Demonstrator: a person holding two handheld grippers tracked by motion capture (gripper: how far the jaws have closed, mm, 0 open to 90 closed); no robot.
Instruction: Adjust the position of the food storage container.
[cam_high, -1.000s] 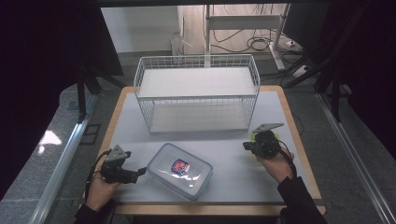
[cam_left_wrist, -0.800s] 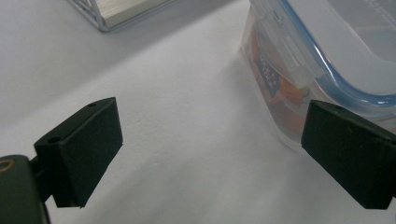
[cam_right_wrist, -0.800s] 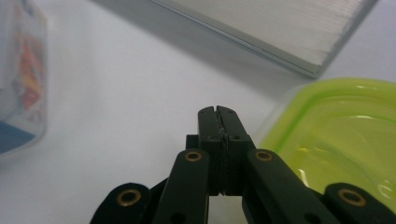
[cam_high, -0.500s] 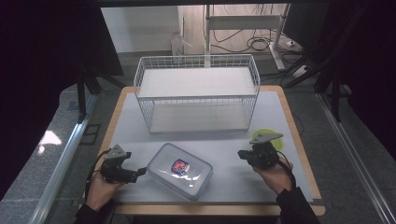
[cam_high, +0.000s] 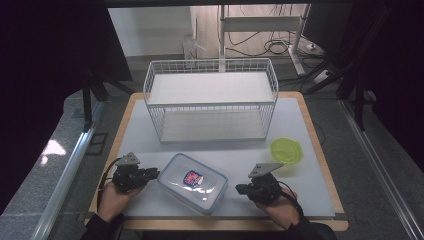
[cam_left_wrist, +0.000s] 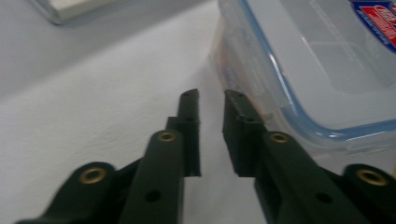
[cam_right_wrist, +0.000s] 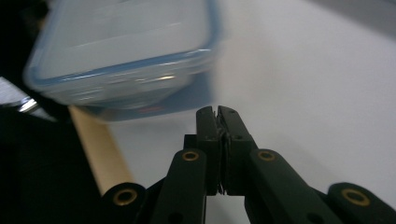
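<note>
A clear plastic food box (cam_high: 193, 183) with a blue-edged lid and a red and blue label on top lies flat on the white mat (cam_high: 225, 150), near the front edge of the wooden table (cam_high: 127, 107), and it sits between the two hand-held grippers. The left gripper (cam_high: 148, 174) is held low in the person's left hand (cam_high: 114, 197) just beside the box's left end, pointing toward it. In the left gripper view its two black jaws stand slightly apart with a narrow gap and nothing between them, and the left gripper (cam_left_wrist: 211, 100) has its tips close to the corner of the box (cam_left_wrist: 317, 70); whether they touch the wall of the box cannot be told. The right gripper (cam_high: 241, 189) is held in the right hand (cam_high: 280, 205) near the box's right end, pointing at it with a small stretch of mat between. In the right gripper view the jaws are pressed together with nothing held, and the right gripper (cam_right_wrist: 217, 114) sits a little short of the box (cam_right_wrist: 126, 51), which looks blurred there, with the wooden table edge (cam_right_wrist: 100, 154) running off to the left. Behind the box, toward the far side of the mat, stands a white wire rack (cam_high: 210, 102) with two shelves. A small yellow-green bowl (cam_high: 286, 150) rests on the mat to the right, between the rack and the right gripper and apart from both.
</note>
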